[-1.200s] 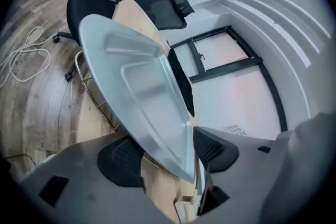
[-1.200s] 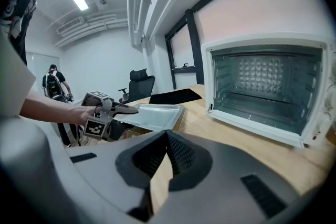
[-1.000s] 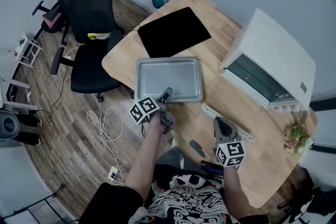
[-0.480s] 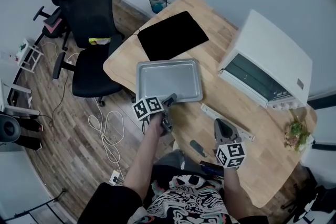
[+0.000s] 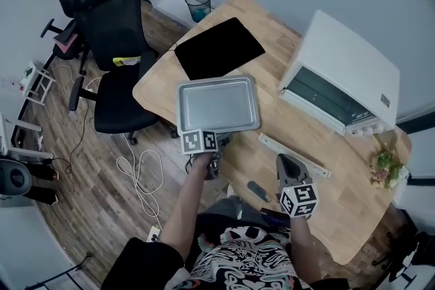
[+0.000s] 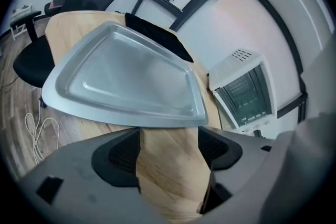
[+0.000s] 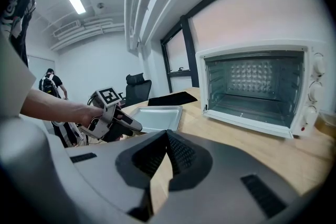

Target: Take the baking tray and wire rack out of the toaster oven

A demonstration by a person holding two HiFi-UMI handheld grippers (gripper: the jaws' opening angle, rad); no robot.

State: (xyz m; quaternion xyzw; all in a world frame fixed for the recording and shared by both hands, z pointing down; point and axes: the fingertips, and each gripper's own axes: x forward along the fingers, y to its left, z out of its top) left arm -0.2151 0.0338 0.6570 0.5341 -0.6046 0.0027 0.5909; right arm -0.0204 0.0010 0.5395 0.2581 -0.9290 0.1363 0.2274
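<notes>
The grey baking tray [image 5: 217, 104] lies flat on the wooden table [image 5: 272, 58], empty, left of the white toaster oven [image 5: 340, 71]. In the left gripper view the tray [image 6: 126, 78] sits just beyond my jaws. My left gripper [image 5: 212, 146] is open at the tray's near edge, with only bare wood between its pads [image 6: 123, 152]. My right gripper [image 5: 287, 166] is shut and empty, hovering over the table in front of the oven. The right gripper view shows the oven [image 7: 257, 86] with its front open and the interior lit. I cannot make out a wire rack.
A black mat [image 5: 219, 47] lies beyond the tray. A white bar [image 5: 293, 156] lies before the oven, and a small dark object [image 5: 256, 191] is near the table's front edge. A plant [image 5: 385, 170] stands at the right. An office chair [image 5: 115, 24] and cables [image 5: 139, 166] are to the left.
My left gripper has drawn back from the tray's near edge, where its tips were touching. The tray stays on the table. The right gripper has hardly moved.
</notes>
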